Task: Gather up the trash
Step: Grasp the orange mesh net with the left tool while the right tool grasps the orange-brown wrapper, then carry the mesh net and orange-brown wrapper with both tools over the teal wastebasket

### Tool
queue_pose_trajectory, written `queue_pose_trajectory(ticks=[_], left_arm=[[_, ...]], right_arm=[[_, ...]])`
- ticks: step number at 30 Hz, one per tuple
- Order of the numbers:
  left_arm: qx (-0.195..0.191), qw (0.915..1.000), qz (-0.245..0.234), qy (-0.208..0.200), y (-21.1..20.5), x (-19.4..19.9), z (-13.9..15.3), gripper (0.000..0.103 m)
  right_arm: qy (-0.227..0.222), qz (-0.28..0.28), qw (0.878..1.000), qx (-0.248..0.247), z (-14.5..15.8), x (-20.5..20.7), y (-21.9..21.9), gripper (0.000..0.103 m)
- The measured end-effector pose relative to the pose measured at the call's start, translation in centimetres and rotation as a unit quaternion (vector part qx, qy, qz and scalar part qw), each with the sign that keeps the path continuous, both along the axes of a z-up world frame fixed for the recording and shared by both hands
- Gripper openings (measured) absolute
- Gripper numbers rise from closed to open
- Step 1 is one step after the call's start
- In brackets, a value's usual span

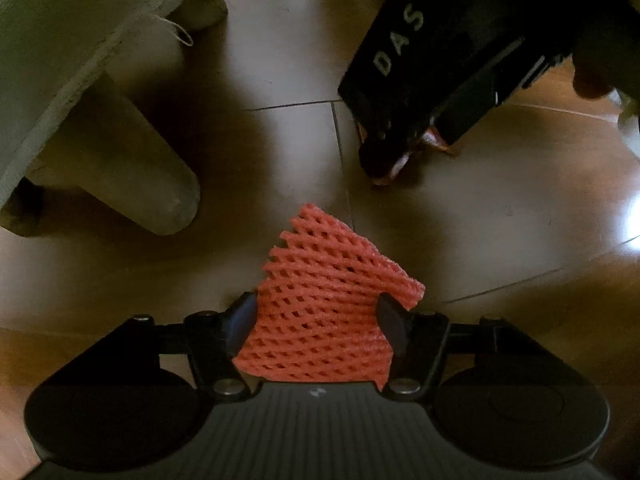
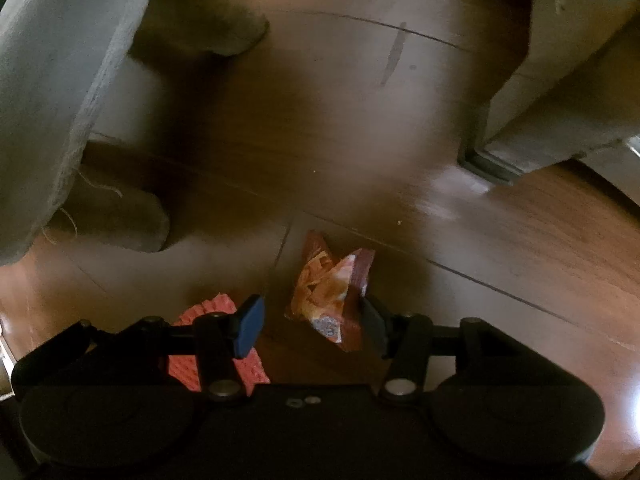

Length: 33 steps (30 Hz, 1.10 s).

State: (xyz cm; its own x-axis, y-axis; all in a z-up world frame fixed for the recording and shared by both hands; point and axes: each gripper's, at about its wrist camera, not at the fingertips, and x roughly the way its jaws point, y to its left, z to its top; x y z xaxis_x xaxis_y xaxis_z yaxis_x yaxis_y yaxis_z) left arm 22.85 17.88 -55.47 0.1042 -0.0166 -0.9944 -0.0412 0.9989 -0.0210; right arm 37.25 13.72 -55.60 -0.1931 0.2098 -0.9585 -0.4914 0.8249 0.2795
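Left wrist view showed the left gripper [image 1: 318,320] clamped on the red foam net [image 1: 328,312], straight ahead on the floor [image 1: 480,220]. Right gripper [image 2: 310,322] stood apart, the crumpled wrapper [image 2: 328,292] between its jaws, against the right one

Left gripper [image 1: 318,312]: pads pressing red foam net [image 1: 332,300]; wooden floor [image 1: 280,140] below
Right gripper [image 1: 404,152]: over orange wrapper [image 1: 430,142]
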Motion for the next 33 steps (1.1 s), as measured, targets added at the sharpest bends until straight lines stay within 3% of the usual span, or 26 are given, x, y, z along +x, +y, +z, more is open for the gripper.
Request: queue_pose_trajectory(ticks=[5, 10, 11, 12, 23, 28, 33], left_arm=[[-0.002, 1.0, -0.005, -0.003, -0.8, -0.2, 0.3, 0.047], [-0.013, 0.9999, 0.008, -0.002, -1.6, -0.1, 0.8, 0.037], [-0.014, 0.9998, 0.012, -0.001, -1.7, -0.1, 0.8, 0.037], [-0.015, 0.9998, 0.015, 0.0, -1.4, 0.0, 0.7, 0.036], [-0.038, 0.9984, 0.042, 0.008, -0.3, 0.0, 1.1, 0.023], [-0.045, 0.9974, 0.057, 0.007, 0.1, 0.3, 1.1, 0.02], [-0.051, 0.9958, 0.076, -0.002, 1.0, 0.1, 2.1, 0.02]], right_arm=[[-0.009, 0.008, 1.0, -0.004, -0.3, -0.1, 0.3, 0.051], [-0.016, 0.011, 1.0, -0.007, 0.0, -0.2, 0.3, 0.047], [-0.02, 0.015, 1.0, -0.009, 0.2, -0.3, 0.3, 0.037], [-0.021, 0.018, 1.0, -0.011, 0.2, -0.3, 0.2, 0.035], [-0.046, 0.048, 0.998, 0.004, 2.9, -2.0, -1.2, 0.029], [-0.046, 0.041, 0.998, 0.004, 4.4, -3.1, -3.9, 0.02], [-0.061, 0.04, 0.997, 0.002, 5.8, -4.3, -5.5, 0.017]])
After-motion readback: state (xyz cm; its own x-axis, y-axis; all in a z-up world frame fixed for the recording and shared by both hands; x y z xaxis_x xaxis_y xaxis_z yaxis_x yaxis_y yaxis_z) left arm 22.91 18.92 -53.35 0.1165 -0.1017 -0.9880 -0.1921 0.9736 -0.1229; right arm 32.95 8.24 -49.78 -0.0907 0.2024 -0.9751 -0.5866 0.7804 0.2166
